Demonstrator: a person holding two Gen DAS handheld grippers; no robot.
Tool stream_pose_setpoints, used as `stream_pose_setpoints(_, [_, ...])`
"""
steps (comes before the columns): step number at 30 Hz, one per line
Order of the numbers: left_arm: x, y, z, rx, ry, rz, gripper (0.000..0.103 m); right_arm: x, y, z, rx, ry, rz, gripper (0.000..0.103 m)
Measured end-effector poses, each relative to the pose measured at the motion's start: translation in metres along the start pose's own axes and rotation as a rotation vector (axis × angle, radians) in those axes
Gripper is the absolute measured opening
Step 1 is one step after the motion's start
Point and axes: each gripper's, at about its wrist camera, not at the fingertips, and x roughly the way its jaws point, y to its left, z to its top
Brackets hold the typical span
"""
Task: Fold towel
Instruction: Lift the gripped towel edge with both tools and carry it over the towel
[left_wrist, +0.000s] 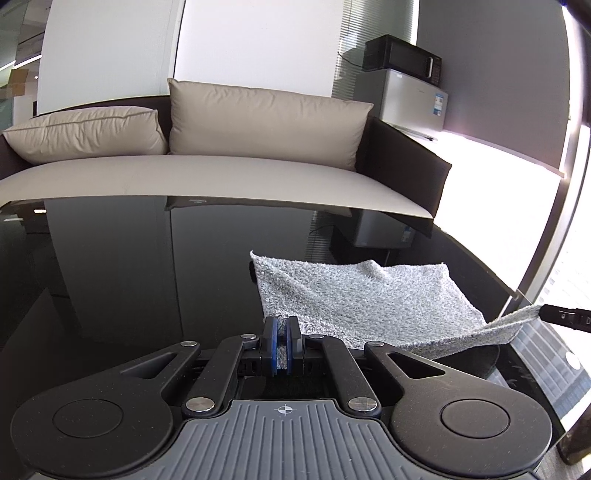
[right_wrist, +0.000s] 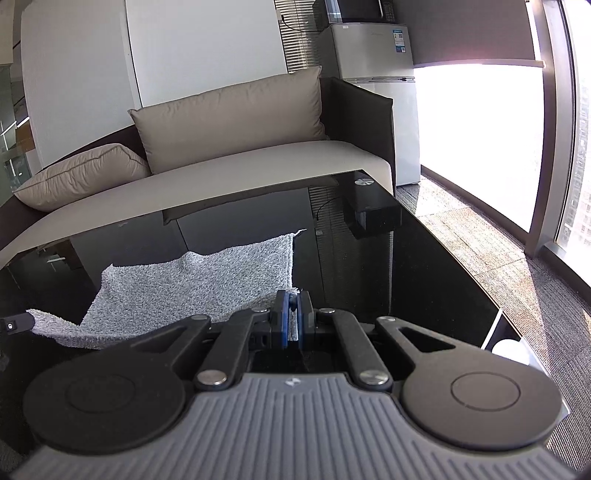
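A grey fluffy towel (left_wrist: 354, 295) lies on the black glossy table (left_wrist: 129, 266); it also shows in the right wrist view (right_wrist: 199, 280). My left gripper (left_wrist: 281, 322) is shut on the towel's near left corner. My right gripper (right_wrist: 294, 298) is shut on the near right corner. Both near corners are lifted off the table while the far edge rests on it, with a small fold at the back. The right gripper's tip shows at the right edge of the left wrist view (left_wrist: 561, 315); the left gripper's tip shows at the left edge of the right wrist view (right_wrist: 14, 324).
A beige sofa (left_wrist: 184, 173) with two cushions stands just behind the table. A silver fridge (right_wrist: 373, 48) with a black microwave (left_wrist: 402, 57) on top is at the back right. A bright window (right_wrist: 480, 140) and carpet (right_wrist: 498, 251) lie to the right.
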Motion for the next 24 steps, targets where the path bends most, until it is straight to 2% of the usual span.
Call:
stream_pose_setpoints(10, [0.021,-0.001,0.010,0.009,-0.019,0.035,0.004,0.027,0.004,0.008,0.003,-0.018,0.000,0.004])
stream_pose_setpoints(24, [0.054,0.004,0.026,-0.006,-0.026,0.045,0.004,0.071,0.008,0.022,-0.006,-0.024,-0.002,0.004])
